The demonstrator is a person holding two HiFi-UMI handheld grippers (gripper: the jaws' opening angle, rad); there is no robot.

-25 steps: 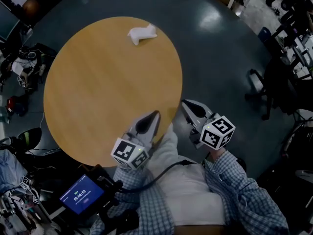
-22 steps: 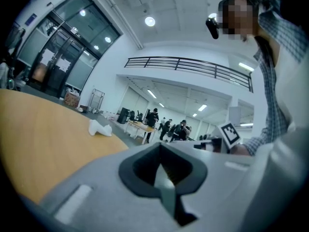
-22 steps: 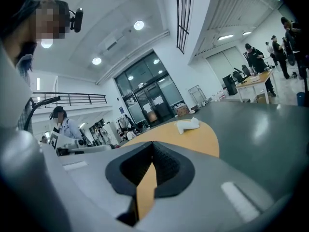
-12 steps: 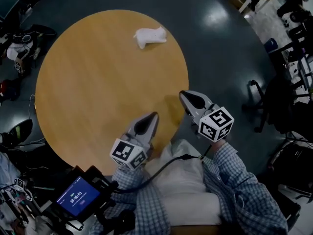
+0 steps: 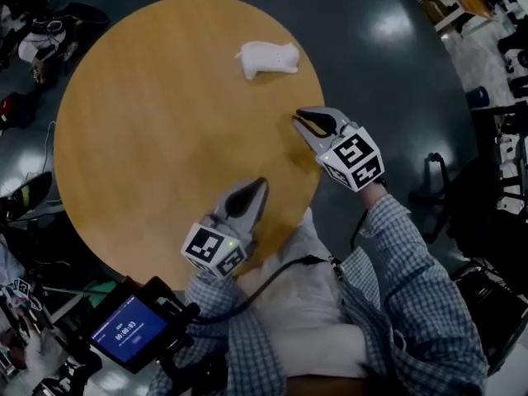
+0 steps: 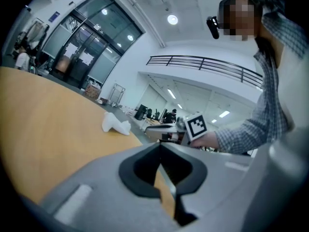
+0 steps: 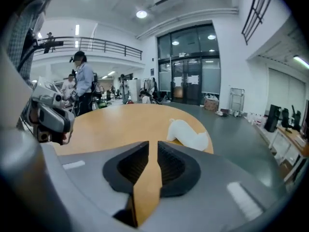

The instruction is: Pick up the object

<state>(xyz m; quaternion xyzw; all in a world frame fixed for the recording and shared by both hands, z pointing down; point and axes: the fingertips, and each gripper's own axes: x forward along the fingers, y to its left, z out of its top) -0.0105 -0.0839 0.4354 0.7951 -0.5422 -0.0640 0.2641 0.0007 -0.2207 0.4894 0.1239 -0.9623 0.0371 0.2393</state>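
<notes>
A small white lumpy object (image 5: 268, 58) lies on the round wooden table (image 5: 148, 139) near its far right edge. It also shows as a white object (image 6: 116, 124) in the left gripper view and a white object (image 7: 188, 134) just ahead in the right gripper view. My right gripper (image 5: 299, 118) hovers over the table's right rim, short of the object. Its jaws (image 7: 157, 143) are opening by a narrow gap, with nothing between them. My left gripper (image 5: 262, 183) hangs over the near part of the table, its jaws (image 6: 160, 145) shut and empty.
A dark tablet with a timer (image 5: 132, 328) sits at the lower left, cabled to the person. An office chair (image 5: 437, 196) stands on the dark floor to the right. Bags and gear (image 5: 33, 40) lie left of the table. People (image 7: 82, 81) stand beyond the table.
My right gripper has moved forward from beside the table to over its right rim, closer to the white object, and its jaws have parted slightly. The left gripper has barely moved.
</notes>
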